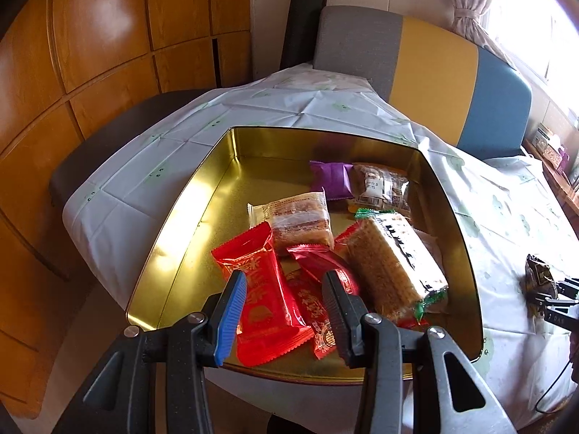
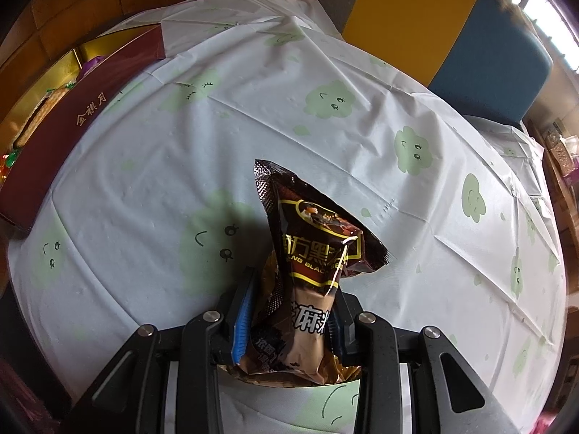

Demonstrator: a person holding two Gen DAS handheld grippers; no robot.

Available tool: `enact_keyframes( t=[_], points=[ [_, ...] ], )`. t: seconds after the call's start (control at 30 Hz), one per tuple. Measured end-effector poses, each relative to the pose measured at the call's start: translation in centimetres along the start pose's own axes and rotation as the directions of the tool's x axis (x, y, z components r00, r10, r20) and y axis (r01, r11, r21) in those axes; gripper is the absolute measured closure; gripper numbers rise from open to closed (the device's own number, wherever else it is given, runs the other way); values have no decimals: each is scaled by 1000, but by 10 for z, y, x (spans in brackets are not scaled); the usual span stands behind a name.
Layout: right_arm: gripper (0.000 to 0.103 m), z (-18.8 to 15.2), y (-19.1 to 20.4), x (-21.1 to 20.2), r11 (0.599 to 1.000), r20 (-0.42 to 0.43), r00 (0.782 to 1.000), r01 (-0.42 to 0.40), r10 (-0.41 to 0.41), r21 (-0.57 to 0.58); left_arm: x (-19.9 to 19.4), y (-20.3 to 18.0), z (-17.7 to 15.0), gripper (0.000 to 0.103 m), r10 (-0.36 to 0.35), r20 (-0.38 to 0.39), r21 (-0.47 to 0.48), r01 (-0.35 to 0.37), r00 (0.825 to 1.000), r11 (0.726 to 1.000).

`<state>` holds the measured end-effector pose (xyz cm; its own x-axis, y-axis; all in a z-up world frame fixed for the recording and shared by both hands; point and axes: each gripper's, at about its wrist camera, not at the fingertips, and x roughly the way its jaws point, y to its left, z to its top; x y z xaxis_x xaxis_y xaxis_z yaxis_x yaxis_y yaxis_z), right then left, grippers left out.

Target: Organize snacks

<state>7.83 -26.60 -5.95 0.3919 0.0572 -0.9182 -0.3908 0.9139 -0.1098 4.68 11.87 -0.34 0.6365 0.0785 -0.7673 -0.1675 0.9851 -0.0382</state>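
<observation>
Above tablecloth (image 2: 253,115), dark snack packet (image 2: 311,271) sits pinched between right fingers (image 2: 241,329).

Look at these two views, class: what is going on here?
A person with hand-held tongs is sorting snacks into a gold tin on a table covered with a cloud-print cloth. The right tongs grip a dark brown snack packet above the cloth, not yet in the tin. The left tongs hover empty, jaws apart, over the red packets in the tin, which also holds a crispy rice bar and a purple packet.
</observation>
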Motion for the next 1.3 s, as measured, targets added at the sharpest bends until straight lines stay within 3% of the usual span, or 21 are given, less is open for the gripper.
enact_keyframes(
  t=[0.3,0.5,0.57,0.63,0.73,1.3],
  points=[
    [50,5,-14,-3,998,-15,1000,-21,22,56,-6,1,-5,59,11,6,-1,-11,1000,1000],
    [48,6,-27,-14,995,22,999,-33,31,95,-9,3,-6,59,21,15,3,-21,1000,1000],
    [50,5,-26,-15,996,26,999,-24,21,88,-10,4,-6,59,23,16,2,-23,1000,1000],
    [67,5,-26,-13,997,11,1000,-16,15,81,-11,5,-6,59,22,19,2,-22,1000,1000],
    [74,4,-23,-11,998,7,1000,-13,12,58,-12,6,-6,59,21,21,0,-21,1000,1000],
    [78,-1,-9,-8,999,15,1000,13,-14,41,-21,18,-3,59,41,56,11,-42,998,999]
  ],
)
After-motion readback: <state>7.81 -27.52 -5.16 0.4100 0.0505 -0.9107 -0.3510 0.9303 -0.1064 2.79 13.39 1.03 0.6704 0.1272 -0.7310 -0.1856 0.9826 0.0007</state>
